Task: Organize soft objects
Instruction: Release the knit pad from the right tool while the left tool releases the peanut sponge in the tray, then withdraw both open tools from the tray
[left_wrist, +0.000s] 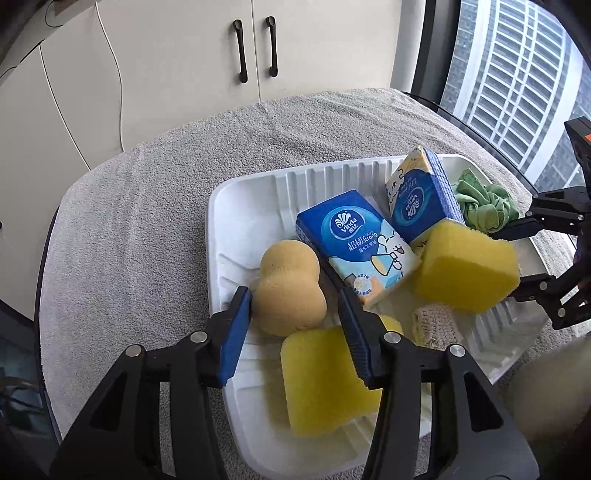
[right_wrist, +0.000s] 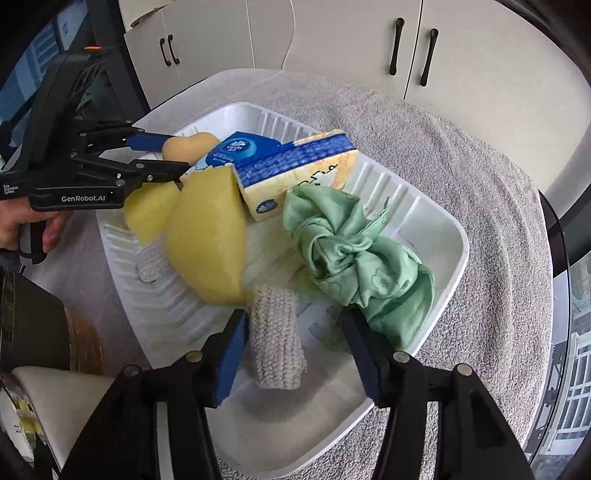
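Observation:
A white tray (left_wrist: 214, 206) (right_wrist: 454, 240) holds soft items. My left gripper (left_wrist: 295, 314) (right_wrist: 173, 155) is open, its blue pads on either side of a tan peanut-shaped sponge (left_wrist: 288, 291) (right_wrist: 192, 144), with a gap on the right side. My right gripper (right_wrist: 297, 343) (left_wrist: 517, 258) is open over a grey knitted roll (right_wrist: 277, 339) that lies between its fingers. A yellow sponge (left_wrist: 465, 269) (right_wrist: 210, 240) leans just ahead of it. Two blue tissue packs (left_wrist: 354, 240) (left_wrist: 417, 192) (right_wrist: 295, 166), a green cloth (right_wrist: 358, 251) (left_wrist: 484, 203) and a second yellow sponge (left_wrist: 321, 376) (right_wrist: 147, 210) also lie in the tray.
The tray sits on a grey towel (left_wrist: 147, 206) (right_wrist: 461, 155) spread over a round table. White cabinets (left_wrist: 177, 48) stand behind and a window (left_wrist: 517, 74) is at the right. Another knitted piece (right_wrist: 151, 262) lies in the tray. A hand (right_wrist: 37, 225) holds the left gripper.

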